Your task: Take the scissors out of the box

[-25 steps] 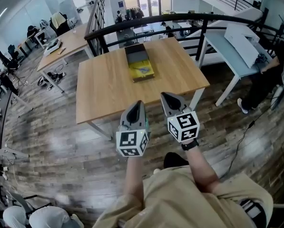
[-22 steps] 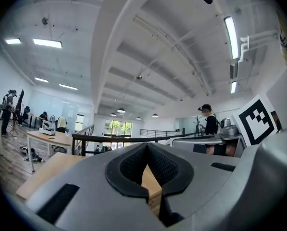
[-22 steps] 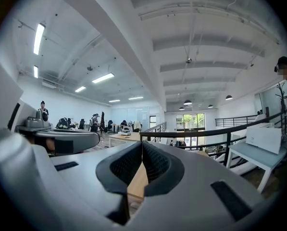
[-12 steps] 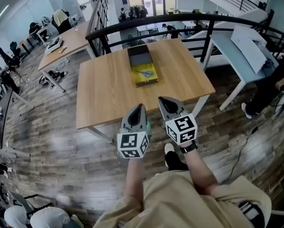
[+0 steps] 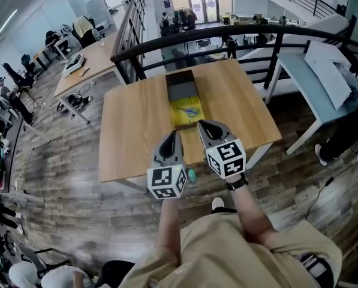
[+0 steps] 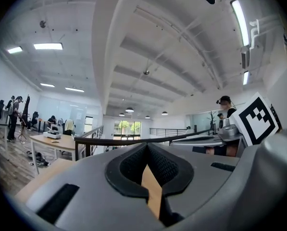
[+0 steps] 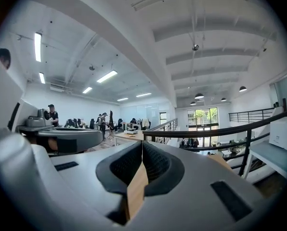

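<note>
Wooden table [image 5: 137, 131] on plank floor [image 5: 59, 179] bears the box [image 5: 183, 93]; left gripper [image 5: 171, 134] and right gripper [image 5: 202, 124] hover with jaws together.

- Square light wooden table [image 5: 137, 125], at centre.
- Black curved metal railing [image 5: 238, 30], twelve o'clock, beyond it.
- Pale grey-blue table [image 5: 298, 71], two o'clock.
- Long wooden table [image 5: 95, 56], eleven o'clock.
- Dark plank floor [image 5: 65, 203].

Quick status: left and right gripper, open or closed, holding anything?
Left gripper: closed, holding nothing.
Right gripper: closed, holding nothing.
</note>
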`<state>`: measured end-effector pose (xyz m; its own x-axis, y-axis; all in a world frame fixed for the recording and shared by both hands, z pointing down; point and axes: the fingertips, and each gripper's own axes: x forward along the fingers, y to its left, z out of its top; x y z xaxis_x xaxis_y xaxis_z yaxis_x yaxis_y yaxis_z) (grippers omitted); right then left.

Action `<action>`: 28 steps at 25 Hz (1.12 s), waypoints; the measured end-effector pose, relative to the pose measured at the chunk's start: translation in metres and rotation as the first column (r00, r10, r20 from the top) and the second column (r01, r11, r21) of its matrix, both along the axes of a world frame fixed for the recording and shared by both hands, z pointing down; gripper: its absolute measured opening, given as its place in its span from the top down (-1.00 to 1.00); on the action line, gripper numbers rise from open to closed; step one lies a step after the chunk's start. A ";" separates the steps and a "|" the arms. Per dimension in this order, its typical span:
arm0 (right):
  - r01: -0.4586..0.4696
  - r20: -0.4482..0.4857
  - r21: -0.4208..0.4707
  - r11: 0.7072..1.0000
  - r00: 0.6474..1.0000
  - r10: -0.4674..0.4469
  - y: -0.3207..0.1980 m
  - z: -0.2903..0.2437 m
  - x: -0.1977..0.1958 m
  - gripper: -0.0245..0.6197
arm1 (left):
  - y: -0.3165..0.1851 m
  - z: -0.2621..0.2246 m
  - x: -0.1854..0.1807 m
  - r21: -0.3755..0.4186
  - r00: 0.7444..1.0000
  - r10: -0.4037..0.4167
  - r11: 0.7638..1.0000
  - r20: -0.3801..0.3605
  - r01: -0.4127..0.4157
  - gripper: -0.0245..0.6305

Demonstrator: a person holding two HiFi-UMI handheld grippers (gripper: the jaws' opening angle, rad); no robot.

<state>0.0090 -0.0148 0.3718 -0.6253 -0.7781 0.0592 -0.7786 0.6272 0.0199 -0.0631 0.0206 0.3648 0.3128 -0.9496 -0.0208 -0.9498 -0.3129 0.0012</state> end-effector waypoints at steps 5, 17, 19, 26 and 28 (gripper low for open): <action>0.045 0.037 0.015 0.999 0.998 -0.046 -0.047 -0.010 0.003 0.88 | -0.052 -0.011 0.015 0.028 0.998 0.006 1.000 -0.064 -0.004 0.90; 0.089 0.041 -0.074 0.993 0.995 -0.086 -0.137 0.033 -0.005 0.88 | -0.147 0.031 0.009 -0.061 0.998 -0.068 0.996 -0.017 0.067 0.90; 0.074 0.033 -0.082 0.994 0.997 -0.071 -0.156 0.039 -0.009 0.88 | -0.166 0.037 0.002 -0.066 0.998 -0.055 0.996 -0.019 0.054 0.90; 0.000 -0.001 -0.114 0.994 1.000 0.000 -0.230 0.050 -0.031 0.88 | -0.240 0.041 -0.029 -0.045 1.000 0.012 0.999 -0.015 -0.013 0.90; -0.016 -0.010 -0.122 0.992 1.000 0.015 -0.252 0.051 -0.039 0.88 | -0.263 0.044 -0.038 -0.057 1.000 0.021 0.998 -0.011 -0.022 0.90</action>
